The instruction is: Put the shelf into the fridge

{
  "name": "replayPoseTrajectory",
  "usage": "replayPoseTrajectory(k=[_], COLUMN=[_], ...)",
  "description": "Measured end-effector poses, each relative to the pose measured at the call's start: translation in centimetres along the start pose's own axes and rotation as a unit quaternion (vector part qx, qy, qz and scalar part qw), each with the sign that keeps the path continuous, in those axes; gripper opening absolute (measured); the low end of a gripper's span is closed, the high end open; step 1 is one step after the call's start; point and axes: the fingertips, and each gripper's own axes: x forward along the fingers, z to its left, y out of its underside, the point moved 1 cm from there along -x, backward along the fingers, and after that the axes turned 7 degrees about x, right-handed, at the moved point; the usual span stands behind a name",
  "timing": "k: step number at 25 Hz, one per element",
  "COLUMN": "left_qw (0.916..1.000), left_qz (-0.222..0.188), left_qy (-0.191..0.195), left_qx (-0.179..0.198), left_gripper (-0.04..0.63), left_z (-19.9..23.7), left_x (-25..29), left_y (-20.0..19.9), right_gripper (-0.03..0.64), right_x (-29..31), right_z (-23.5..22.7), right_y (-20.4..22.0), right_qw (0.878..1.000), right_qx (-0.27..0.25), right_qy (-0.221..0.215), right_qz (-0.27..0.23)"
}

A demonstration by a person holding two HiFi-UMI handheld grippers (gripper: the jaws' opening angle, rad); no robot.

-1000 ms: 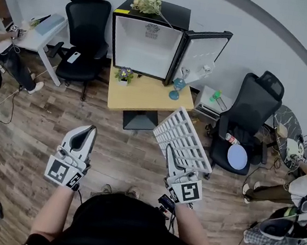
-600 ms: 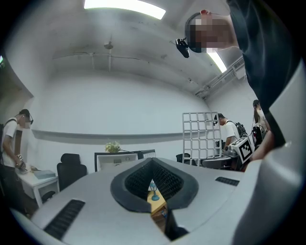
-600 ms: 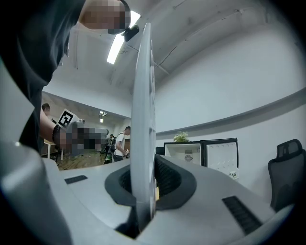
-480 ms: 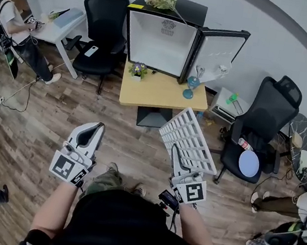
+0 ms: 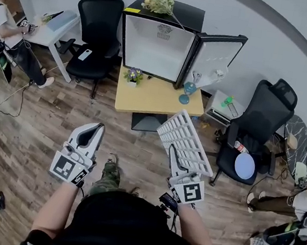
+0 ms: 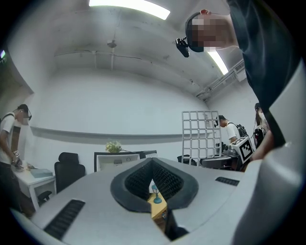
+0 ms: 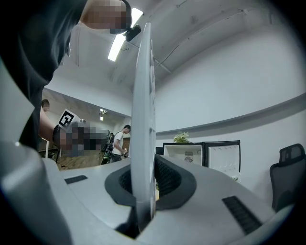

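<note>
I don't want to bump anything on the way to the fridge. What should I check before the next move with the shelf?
1. Grip on the shelf: ok, the right claw is shut on its edge.
2. Left claw free to help: ok, shut and empty.
3. Fridge door open: ok, swung wide to the side.
4. Space inside the fridge: ok, the head view shows only bare white.
5. Clear approach: not ok, the wooden table stands right in front, with a potted plant and blue glassware on it.
6. Rails to take the shelf: cannot tell.
</note>
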Motion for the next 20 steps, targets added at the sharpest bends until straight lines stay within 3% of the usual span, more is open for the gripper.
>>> replayPoseTrajectory(k=[20], left_qw=[0.9987], left_qz=[-0.03], left_qy=[0.034], left_qx=[-0.024], left_gripper=[0.018], left_z=[10.8], left_x=[7.6], left_y=[3.4], right_gripper=[0.043], right_x=[10.3], right_z=[-2.3], right_y=[0.3], right_qw=[0.998], right_qx=[-0.027], right_qy=[0.047], right_qz=[0.016])
